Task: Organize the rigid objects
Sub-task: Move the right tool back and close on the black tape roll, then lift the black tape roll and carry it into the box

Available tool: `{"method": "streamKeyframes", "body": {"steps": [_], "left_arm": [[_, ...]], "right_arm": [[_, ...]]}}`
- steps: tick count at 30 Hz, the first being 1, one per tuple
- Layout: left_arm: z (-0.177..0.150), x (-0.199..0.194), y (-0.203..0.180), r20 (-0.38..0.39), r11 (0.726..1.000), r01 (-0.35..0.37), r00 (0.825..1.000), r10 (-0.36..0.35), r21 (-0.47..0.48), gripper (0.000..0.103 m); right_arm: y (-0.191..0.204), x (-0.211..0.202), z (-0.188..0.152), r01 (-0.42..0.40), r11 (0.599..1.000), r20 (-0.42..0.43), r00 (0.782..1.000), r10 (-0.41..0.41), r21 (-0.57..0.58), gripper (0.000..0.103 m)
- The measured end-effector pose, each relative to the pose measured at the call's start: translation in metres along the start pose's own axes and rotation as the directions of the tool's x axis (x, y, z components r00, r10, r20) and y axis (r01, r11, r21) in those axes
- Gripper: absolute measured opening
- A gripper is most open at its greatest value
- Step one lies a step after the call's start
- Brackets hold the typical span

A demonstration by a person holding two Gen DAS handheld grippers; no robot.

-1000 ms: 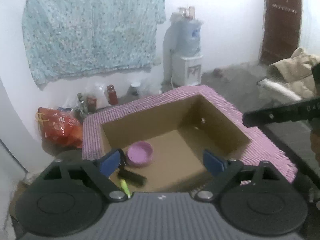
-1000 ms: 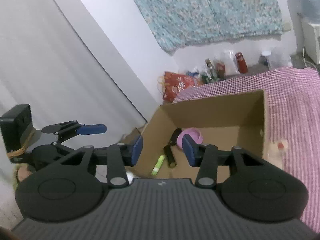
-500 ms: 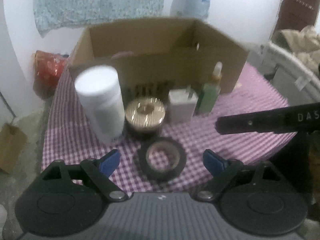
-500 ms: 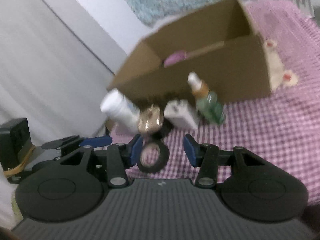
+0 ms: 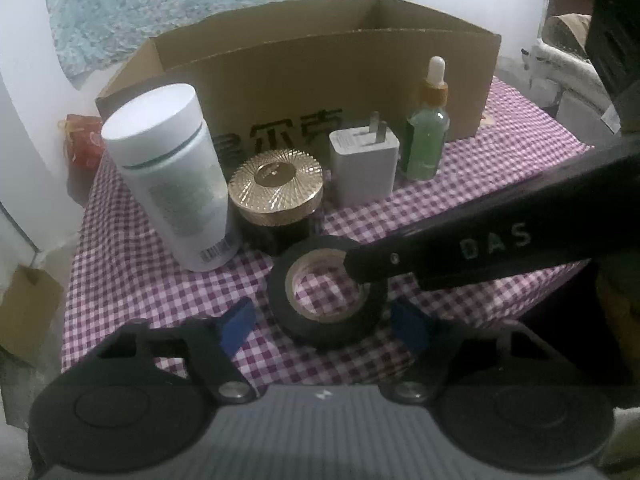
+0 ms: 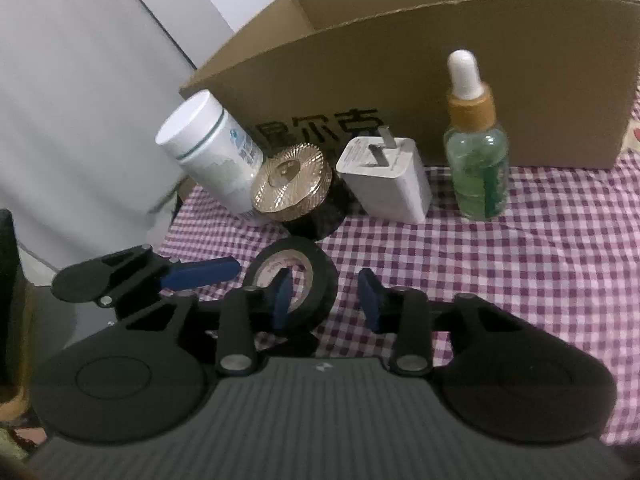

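A black tape roll (image 5: 326, 294) lies flat on the checked cloth, nearest me; it also shows in the right wrist view (image 6: 294, 284). My right gripper (image 6: 326, 300) is open, its left finger inside the roll's hole and its right finger outside the roll's right wall. My left gripper (image 5: 326, 326) is open, just short of the roll, a finger on either side. Behind stand a white bottle (image 5: 172, 176), a gold-lidded jar (image 5: 276, 200), a white charger (image 5: 364, 164) and a green dropper bottle (image 5: 426, 136).
An open cardboard box (image 5: 320, 68) stands behind the row of objects. The purple checked cloth (image 5: 132, 280) covers the table, whose left edge drops to the floor. A red bag (image 5: 82, 140) sits on the floor beyond.
Both grippers have dropped from above the box down to the tape roll at the table's front. The right gripper's fingers now straddle the roll's right wall.
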State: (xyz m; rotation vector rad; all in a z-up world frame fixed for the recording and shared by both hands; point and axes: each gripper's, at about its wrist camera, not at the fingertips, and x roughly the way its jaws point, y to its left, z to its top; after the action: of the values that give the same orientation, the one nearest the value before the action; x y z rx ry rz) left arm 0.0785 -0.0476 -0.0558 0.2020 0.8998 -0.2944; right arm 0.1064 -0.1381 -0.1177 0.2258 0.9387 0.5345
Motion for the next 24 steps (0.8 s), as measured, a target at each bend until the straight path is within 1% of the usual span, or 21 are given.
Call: {"method": "streamKeyframes", "body": {"steps": [4, 8, 10, 12, 16, 21, 24], "left_arm": [[0.0, 0.001, 0.003, 0.004, 1.0, 0.022, 1.0, -0.022, -0.015, 0.076], [0.0, 0.002, 0.005, 0.011, 0.999, 0.034, 0.999, -0.033, -0.016, 0.075], [0.0, 0.003, 0.006, 0.018, 0.999, 0.033, 0.999, -0.033, -0.016, 0.073], [0.0, 0.003, 0.006, 0.027, 0.999, 0.037, 0.999, -0.036, -0.016, 0.068], [0.0, 0.004, 0.006, 0.04, 0.999, 0.036, 0.999, -0.036, -0.017, 0.068], [-0.002, -0.001, 0.007, 0.048, 0.999, 0.034, 0.998, -0.033, -0.018, 0.067], [-0.003, -0.007, 0.006, 0.053, 0.999, 0.044, 0.998, -0.042, -0.031, 0.067]], "right_arm": [[0.005, 0.006, 0.003, 0.012, 1.0, -0.003, 1.0, -0.012, -0.026, 0.024], [0.01, 0.009, 0.005, 0.016, 0.999, -0.013, 1.0, -0.017, -0.052, 0.022], [0.013, 0.011, 0.005, 0.02, 0.997, -0.016, 1.0, -0.021, -0.07, 0.022], [0.015, 0.013, 0.005, 0.029, 0.996, -0.016, 0.999, -0.031, -0.088, 0.021], [0.017, 0.014, 0.005, 0.043, 0.993, -0.011, 0.999, -0.044, -0.112, 0.019], [0.016, 0.012, 0.005, 0.047, 0.994, -0.01, 0.999, -0.048, -0.103, 0.018], [0.018, 0.01, 0.004, 0.049, 0.994, -0.01, 0.999, -0.05, -0.103, 0.017]]}}
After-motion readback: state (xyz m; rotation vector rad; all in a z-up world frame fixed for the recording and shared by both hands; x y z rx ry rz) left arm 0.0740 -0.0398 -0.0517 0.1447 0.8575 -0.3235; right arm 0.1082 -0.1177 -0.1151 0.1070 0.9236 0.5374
